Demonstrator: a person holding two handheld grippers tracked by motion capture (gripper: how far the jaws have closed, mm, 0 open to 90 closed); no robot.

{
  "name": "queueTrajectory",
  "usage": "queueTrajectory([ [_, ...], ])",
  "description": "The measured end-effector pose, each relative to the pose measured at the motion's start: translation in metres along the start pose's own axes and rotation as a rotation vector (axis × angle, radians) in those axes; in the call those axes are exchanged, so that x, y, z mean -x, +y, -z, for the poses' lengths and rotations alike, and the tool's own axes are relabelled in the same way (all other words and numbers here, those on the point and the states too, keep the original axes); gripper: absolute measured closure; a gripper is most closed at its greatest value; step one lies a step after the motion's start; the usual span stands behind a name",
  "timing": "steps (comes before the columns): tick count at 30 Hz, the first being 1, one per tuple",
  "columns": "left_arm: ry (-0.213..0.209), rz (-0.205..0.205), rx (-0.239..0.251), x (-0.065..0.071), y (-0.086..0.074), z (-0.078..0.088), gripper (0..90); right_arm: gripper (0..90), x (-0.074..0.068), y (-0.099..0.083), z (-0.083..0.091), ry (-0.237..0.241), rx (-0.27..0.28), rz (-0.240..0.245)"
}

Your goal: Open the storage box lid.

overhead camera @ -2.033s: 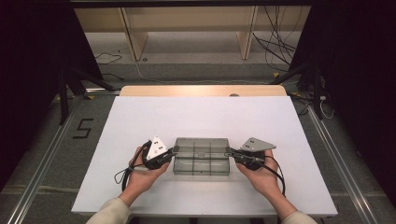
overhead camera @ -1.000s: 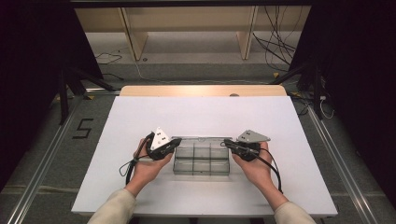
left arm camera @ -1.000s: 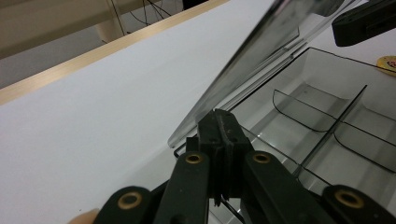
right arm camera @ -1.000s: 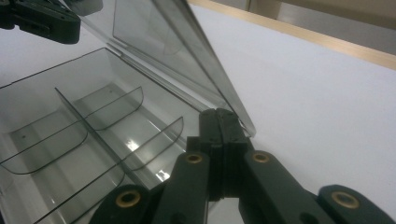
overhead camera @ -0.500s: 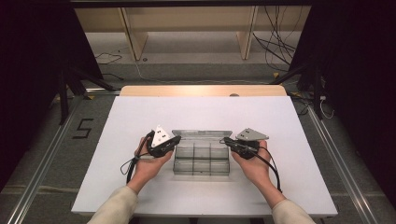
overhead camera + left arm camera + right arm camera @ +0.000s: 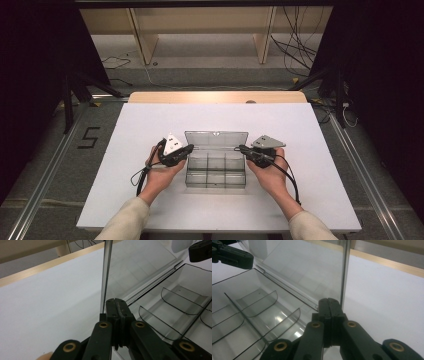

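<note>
The left gripper [image 6: 117, 305] has its two black jaws pressed flat together with no gap and nothing between them; their tips sit against the lower left edge of the raised clear lid [image 6: 140, 267]. The right gripper [image 6: 329, 305] is pressed together in the same way, holding nothing, with its tips at the lid's lower right edge, just beside the hinge.

In the high view, the left gripper [image 6: 179, 152] lies just off the left end of the smoky transparent plastic compartment box [image 6: 215, 169], and the right gripper [image 6: 248, 151] just off its right end. A left hand [image 6: 161, 172] and a right hand [image 6: 270, 172] hold them, with forearms in light sleeves reaching back from the box toward the near table edge.

The box lies open, its lid [image 6: 216, 138] standing up from the far side. Curved dividers [image 6: 262, 312] split its tray into several compartments, which look bare. The box sits on the white table top [image 6: 150, 120], in the near half and roughly centred between the side edges. A pale wooden strip [image 6: 215, 97] runs along the table's far edge, well beyond the box.
</note>
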State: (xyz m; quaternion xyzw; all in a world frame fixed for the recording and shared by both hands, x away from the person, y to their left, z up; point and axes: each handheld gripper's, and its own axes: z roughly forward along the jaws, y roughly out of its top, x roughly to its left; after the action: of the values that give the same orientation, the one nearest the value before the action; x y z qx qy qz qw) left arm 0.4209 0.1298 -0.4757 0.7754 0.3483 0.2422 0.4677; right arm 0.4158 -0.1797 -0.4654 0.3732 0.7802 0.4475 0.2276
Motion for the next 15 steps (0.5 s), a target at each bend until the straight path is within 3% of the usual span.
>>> queueTrajectory([
  [15, 0.012, 0.018, -0.007, -0.0053, -0.0019, -0.0016, 87.7, 90.0, 0.0045, -0.0002, 0.0003, -0.021, 0.001, -0.016],
])
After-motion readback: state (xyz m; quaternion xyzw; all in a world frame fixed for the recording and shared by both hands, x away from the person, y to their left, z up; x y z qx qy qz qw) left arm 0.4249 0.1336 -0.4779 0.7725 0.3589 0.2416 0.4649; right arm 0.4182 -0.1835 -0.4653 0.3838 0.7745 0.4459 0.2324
